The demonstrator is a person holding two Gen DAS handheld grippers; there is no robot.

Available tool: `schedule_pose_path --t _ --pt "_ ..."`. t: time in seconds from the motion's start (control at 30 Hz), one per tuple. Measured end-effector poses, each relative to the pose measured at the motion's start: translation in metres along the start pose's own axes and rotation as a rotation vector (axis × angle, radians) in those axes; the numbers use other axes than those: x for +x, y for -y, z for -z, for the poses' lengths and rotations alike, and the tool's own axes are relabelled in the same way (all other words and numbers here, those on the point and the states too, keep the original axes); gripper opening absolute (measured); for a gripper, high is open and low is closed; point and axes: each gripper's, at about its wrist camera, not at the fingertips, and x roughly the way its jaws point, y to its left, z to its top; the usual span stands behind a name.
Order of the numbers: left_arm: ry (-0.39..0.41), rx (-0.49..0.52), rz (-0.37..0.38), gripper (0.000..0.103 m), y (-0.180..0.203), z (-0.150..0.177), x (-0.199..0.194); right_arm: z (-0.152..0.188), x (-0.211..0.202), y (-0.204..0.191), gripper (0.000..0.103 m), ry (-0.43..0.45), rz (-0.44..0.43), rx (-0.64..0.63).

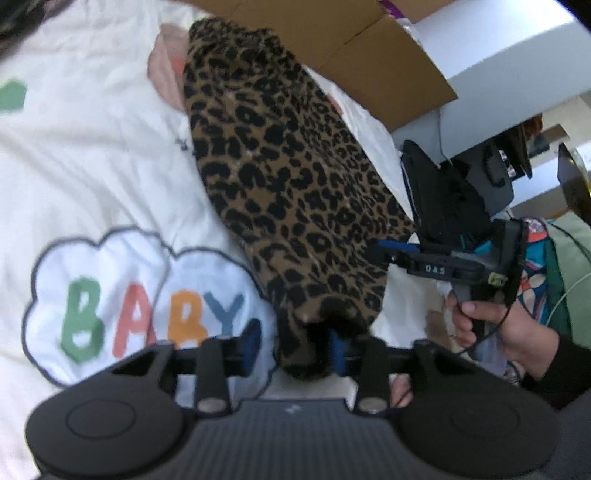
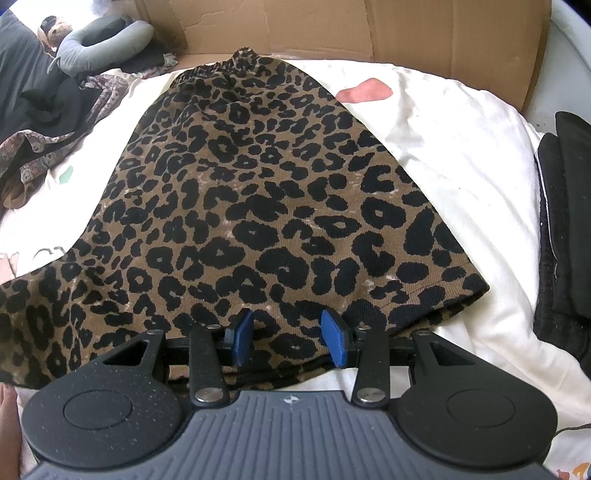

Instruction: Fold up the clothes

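Observation:
A leopard-print garment [image 2: 266, 192] lies flat on a white blanket [image 2: 443, 147], its elastic waistband at the far end and its hem toward me. My right gripper [image 2: 289, 341] is open at the hem, blue pads on either side of a strip of the fabric. In the left wrist view the same garment [image 1: 288, 166] runs away from me as a narrow strip. Its near corner sits bunched between the spread fingers of my left gripper [image 1: 295, 345], which is open. The right gripper [image 1: 388, 251], held by a hand [image 1: 491, 325], touches the garment's right edge.
The blanket [image 1: 92, 166] has a cloud patch reading BABY [image 1: 147, 314]. A cardboard sheet [image 2: 369, 29] stands behind the garment. Folded black clothing [image 2: 565, 221] lies to the right. A heap of dark and patterned clothes [image 2: 44, 110] and a grey neck pillow [image 2: 103, 40] lie at the left.

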Motion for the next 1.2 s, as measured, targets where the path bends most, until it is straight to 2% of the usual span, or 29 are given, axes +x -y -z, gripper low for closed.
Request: schedule_pose_path --t 0.1,0.17,0.23,0.57,0.67,0.77,0.8,0.83,0.97,1.2 --pt "0.015 0.022 0.018 0.05 0.002 -0.002 0.001 0.001 0.0 0.0 0.048 0.002 0.001 -0.003" --pt "0.009 0.024 0.039 0.047 0.003 -0.001 0.005 0.001 0.0 -0.001 0.049 0.004 0.004 -0.005" --pt "-0.008 0.02 0.064 0.041 0.004 0.002 0.011 0.001 0.001 -0.003 0.05 0.004 0.006 -0.009" --pt "-0.102 0.07 0.088 0.04 0.021 0.028 0.035 0.002 0.002 -0.006 0.054 0.007 0.005 -0.028" --pt "-0.125 0.056 0.103 0.034 0.021 0.031 0.037 0.003 0.002 -0.007 0.055 0.007 0.006 -0.037" --pt "-0.136 0.015 0.117 0.021 0.016 0.033 0.037 0.003 0.002 -0.006 0.055 0.008 0.003 -0.036" --pt "-0.135 -0.016 0.122 0.013 0.012 0.033 0.037 0.003 0.002 -0.006 0.055 0.008 0.002 -0.036" --pt "-0.133 -0.045 0.125 0.01 0.008 0.033 0.036 0.003 0.002 -0.006 0.055 0.008 0.001 -0.036" --pt "-0.12 -0.145 0.134 0.005 -0.008 0.033 0.03 0.003 0.002 -0.005 0.054 0.008 -0.001 -0.036" --pt "-0.132 -0.207 0.106 0.004 -0.025 0.037 0.025 0.003 0.001 -0.005 0.054 0.008 -0.003 -0.036"
